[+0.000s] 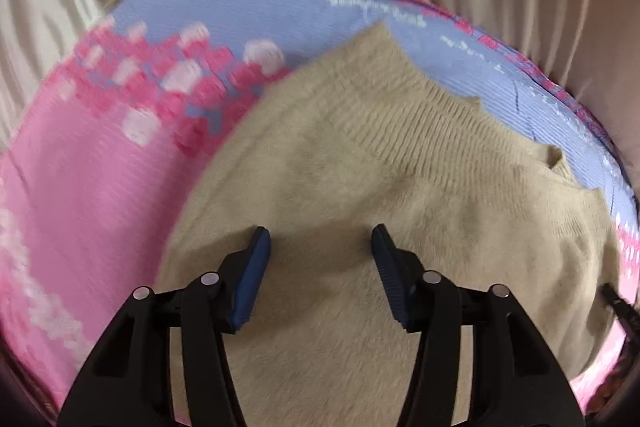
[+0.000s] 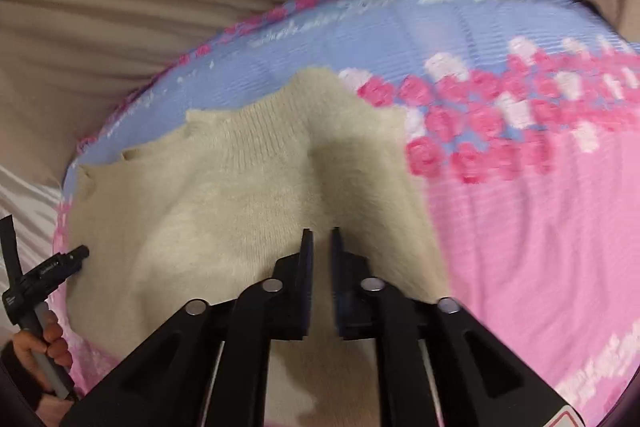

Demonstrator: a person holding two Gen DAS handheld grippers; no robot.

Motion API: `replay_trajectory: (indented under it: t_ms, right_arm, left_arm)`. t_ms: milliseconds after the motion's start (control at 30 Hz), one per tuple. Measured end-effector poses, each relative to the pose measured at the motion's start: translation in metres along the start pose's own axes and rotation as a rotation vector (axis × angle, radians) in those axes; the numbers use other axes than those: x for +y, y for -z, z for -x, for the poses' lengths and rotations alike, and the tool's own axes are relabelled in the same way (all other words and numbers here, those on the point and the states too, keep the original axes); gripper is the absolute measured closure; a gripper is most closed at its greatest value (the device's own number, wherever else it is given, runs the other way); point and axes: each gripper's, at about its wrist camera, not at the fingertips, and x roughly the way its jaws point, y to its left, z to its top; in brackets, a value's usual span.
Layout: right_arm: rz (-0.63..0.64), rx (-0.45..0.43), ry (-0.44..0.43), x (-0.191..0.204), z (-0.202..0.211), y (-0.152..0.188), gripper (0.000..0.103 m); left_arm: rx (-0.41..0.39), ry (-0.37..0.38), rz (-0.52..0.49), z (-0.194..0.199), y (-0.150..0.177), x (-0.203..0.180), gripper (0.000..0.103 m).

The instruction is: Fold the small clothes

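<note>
Beige knit sweater (image 1: pixel 360 187) lies flat on a pink-and-blue patterned blanket (image 1: pixel 80 187), ribbed edge toward the far side. We note the left gripper (image 1: pixel 320 247) spread wide over the knit, pinching nothing. Right gripper (image 2: pixel 322 247): jaws nearly pressed together, a narrow gap between them; we cannot tell whether fabric sits inside.

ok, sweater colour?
Plain beige knit sweater, ribbed at the collar; clearest in the right wrist view.
</note>
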Motion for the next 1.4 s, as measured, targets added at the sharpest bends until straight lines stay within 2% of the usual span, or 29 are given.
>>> replay_trajectory:
  t_ms: [33,67,133,233,300,367,400,433,467,500,533,567,633,733,833,900,933,1000,1033,1067,1100,1133,1167,1233,1300,1367,1400]
  right_arm:
    - [0.001,-0.030,-0.004,-0.006,0.017,0.008,0.067]
    - [0.002,-0.040,0.004,-0.012,0.025,0.015,0.058]
    - [-0.003,-0.027,0.025,-0.026,0.033,0.031,0.047]
    - [-0.082,0.063,-0.010,-0.050,0.026,0.057,0.042]
    - [-0.156,0.102,-0.059,-0.057,0.013,0.066,0.038]
    - [-0.217,0.119,-0.129,-0.059,-0.001,0.073,0.036]
    - [-0.232,0.099,-0.134,-0.055,-0.004,0.075,0.035]
    - [-0.229,0.082,-0.147,-0.050,-0.004,0.075,0.044]
    - [-0.233,0.097,-0.173,-0.046,-0.009,0.075,0.071]
    - [-0.239,0.102,-0.167,-0.042,-0.011,0.074,0.072]
    - [-0.226,0.091,-0.163,-0.039,-0.008,0.072,0.079]
    - [-0.199,0.070,-0.153,-0.033,0.001,0.068,0.082]
    - [-0.164,0.026,-0.152,-0.028,0.025,0.061,0.085]
    - [-0.109,-0.007,-0.138,-0.031,0.070,0.064,0.086]
    - [-0.095,0.019,-0.079,-0.046,0.093,0.087,0.086]
    - [-0.103,0.076,-0.048,-0.063,0.091,0.110,0.083]
    - [-0.102,0.138,-0.018,-0.072,0.079,0.128,0.080]
    - [-0.116,0.207,0.067,-0.090,0.062,0.147,0.079]
    - [-0.149,0.195,0.064,-0.098,0.065,0.150,0.076]
    - [-0.203,0.148,0.060,-0.103,0.079,0.148,0.076]
    - [-0.218,0.088,0.097,-0.102,0.096,0.142,0.075]
    - [-0.185,0.014,0.131,-0.095,0.115,0.131,0.071]
    - [-0.137,-0.039,0.140,-0.085,0.127,0.119,0.075]
    - [0.020,-0.093,0.102,-0.047,0.139,0.086,0.086]
    - [0.113,-0.045,0.015,-0.005,0.128,0.061,0.088]
    - [0.168,-0.007,-0.090,0.032,0.103,0.048,0.088]
    - [0.186,0.016,-0.115,0.045,0.091,0.046,0.088]
  left_arm:
    - [-0.003,0.006,0.003,0.007,0.002,0.003,0.050]
    - [-0.011,0.026,0.020,0.015,0.005,0.009,0.049]
    - [-0.017,0.055,0.073,0.030,0.016,0.025,0.040]
    - [0.012,0.073,0.166,0.031,0.039,0.052,0.034]
    - [0.076,0.101,0.282,0.020,0.061,0.074,0.033]
    - [0.126,0.158,0.388,0.009,0.076,0.089,0.033]
    - [0.138,0.190,0.431,0.004,0.082,0.094,0.033]
    - [0.103,0.198,0.441,0.005,0.084,0.095,0.035]
    - [0.099,0.183,0.413,0.005,0.082,0.090,0.039]
    - [0.101,0.197,0.385,0.004,0.078,0.084,0.057]
    - [0.109,0.190,0.375,0.005,0.076,0.081,0.067]
    - [0.110,0.193,0.374,0.010,0.073,0.080,0.078]
    - [0.097,0.237,0.385,0.027,0.069,0.084,0.082]
    - [0.095,0.284,0.374,0.056,0.074,0.092,0.083]
    - [0.141,0.306,0.357,0.072,0.097,0.094,0.083]
    - [0.195,0.271,0.337,0.069,0.125,0.090,0.083]
    - [0.222,0.253,0.329,0.063,0.137,0.087,0.082]
    - [0.258,0.180,0.300,0.053,0.155,0.080,0.079]
    - [0.245,0.153,0.292,0.057,0.157,0.077,0.077]
    - [0.225,0.138,0.279,0.064,0.155,0.074,0.077]
    - [0.181,0.120,0.244,0.077,0.147,0.067,0.077]
    - [0.105,0.084,0.176,0.097,0.134,0.055,0.078]
    - [0.038,0.060,0.128,0.112,0.123,0.044,0.078]
    - [-0.061,0.055,0.042,0.132,0.104,0.021,0.067]
    - [-0.101,0.092,-0.011,0.134,0.089,-0.006,0.057]
    - [-0.090,0.137,-0.052,0.118,0.079,-0.033,0.054]
    - [-0.051,0.152,-0.076,0.097,0.076,-0.049,0.054]
